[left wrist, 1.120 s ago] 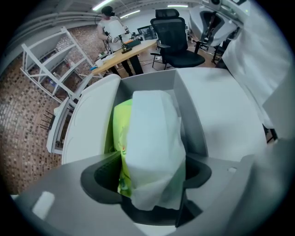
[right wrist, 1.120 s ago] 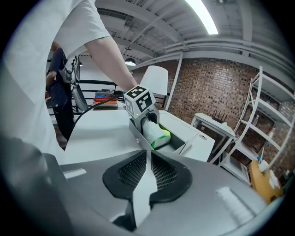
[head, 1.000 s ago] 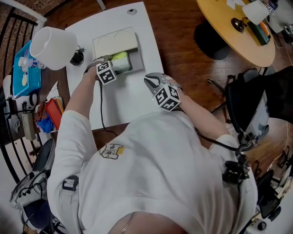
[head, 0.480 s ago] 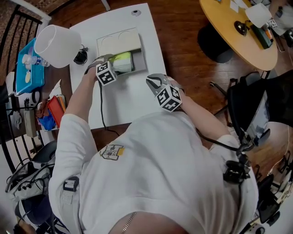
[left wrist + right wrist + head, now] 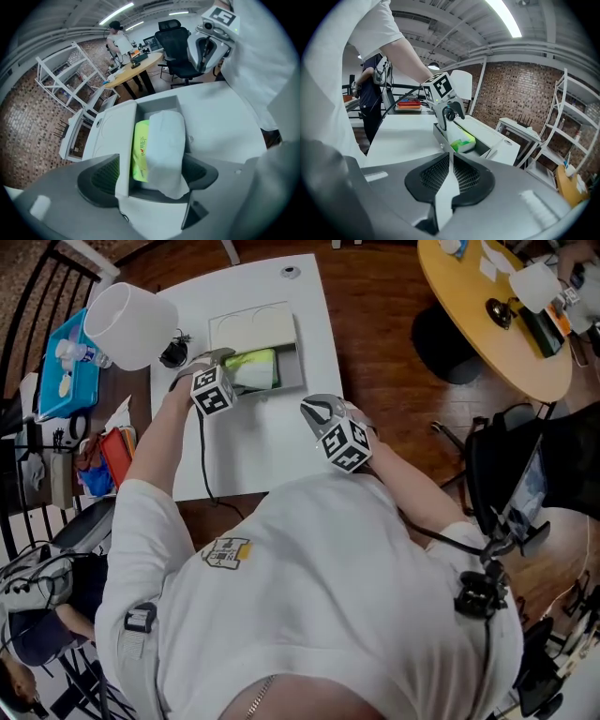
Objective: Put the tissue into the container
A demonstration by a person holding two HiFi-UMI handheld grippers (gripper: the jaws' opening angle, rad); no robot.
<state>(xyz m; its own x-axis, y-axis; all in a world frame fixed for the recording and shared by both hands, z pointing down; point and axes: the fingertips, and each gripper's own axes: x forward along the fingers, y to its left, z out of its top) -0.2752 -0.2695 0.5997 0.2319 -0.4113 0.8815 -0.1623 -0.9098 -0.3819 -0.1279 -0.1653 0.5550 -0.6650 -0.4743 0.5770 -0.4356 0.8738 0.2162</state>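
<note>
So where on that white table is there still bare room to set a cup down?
The widest bare patch of the table lies between the container and the near edge. A narrower strip runs beyond the container, toward the far edge. It is crowded at the left, where a white cylinder and a small black thing sit.

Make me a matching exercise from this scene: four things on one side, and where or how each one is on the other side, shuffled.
Things:
1. thin white tissue
2. left gripper
3. right gripper
4. large white open cylinder

Places or states:
A. jaws close together, nothing between them
B. at the far left corner of the white table
C. lying on the green pack in the white rectangular container
D. jaws wide apart, the tissue between them

Pairs: 1-C, 2-D (its jaws are opening, not pressing on the tissue), 3-A, 4-B.
</note>
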